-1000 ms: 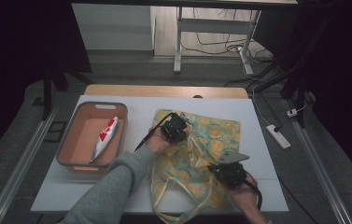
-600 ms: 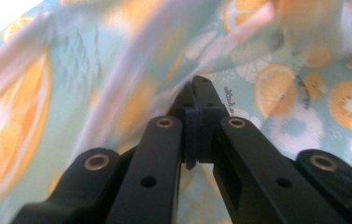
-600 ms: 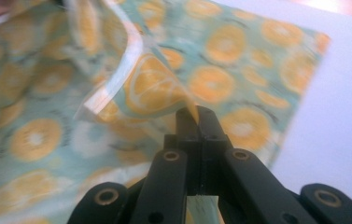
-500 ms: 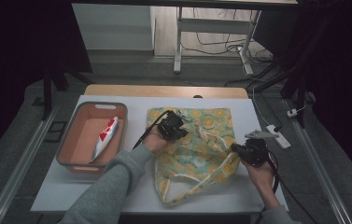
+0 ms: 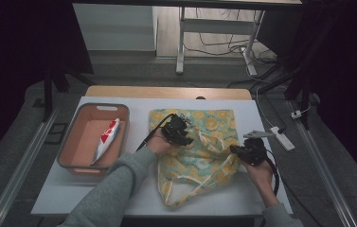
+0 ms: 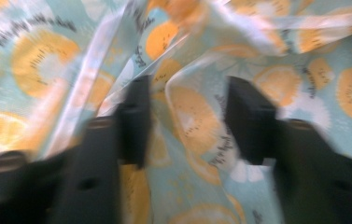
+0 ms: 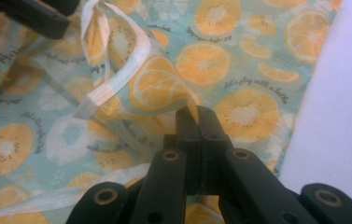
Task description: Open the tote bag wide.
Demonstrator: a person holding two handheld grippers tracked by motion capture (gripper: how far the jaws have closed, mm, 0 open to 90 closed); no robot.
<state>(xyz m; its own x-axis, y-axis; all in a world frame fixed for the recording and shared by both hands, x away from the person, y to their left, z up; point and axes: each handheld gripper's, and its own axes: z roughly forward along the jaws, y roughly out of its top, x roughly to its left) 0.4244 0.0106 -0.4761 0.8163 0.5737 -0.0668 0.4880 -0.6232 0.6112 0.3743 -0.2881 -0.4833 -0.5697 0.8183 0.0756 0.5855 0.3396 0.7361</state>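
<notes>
A cloth tote bag (image 5: 204, 163) printed with orange slices lies spread on the white table (image 5: 119, 189). My left gripper (image 5: 182, 135) hovers over the bag's upper left part. Its jaws have just been opening, and in the left gripper view (image 6: 187, 93) a loose fold of the bag (image 6: 38, 60) rises between the fingers (image 6: 136, 116) without being pressed. My right gripper (image 5: 236, 150) is at the bag's right side. In the right gripper view (image 7: 196, 114) its jaws are shut on a pinched-up edge of the bag (image 7: 201, 60), with a pale handle strap (image 7: 117, 79) lying beside it.
An orange tray (image 5: 72, 151) stands at the table's left with a red and white tube (image 5: 106, 140) in it. A white power strip (image 5: 282, 138) lies past the right gripper. Bare table (image 7: 341, 93) runs along the bag's right edge.
The right gripper has drawn the bag's edge to the right and farther from the person, spreading the cloth. The left gripper stayed over the bag.
</notes>
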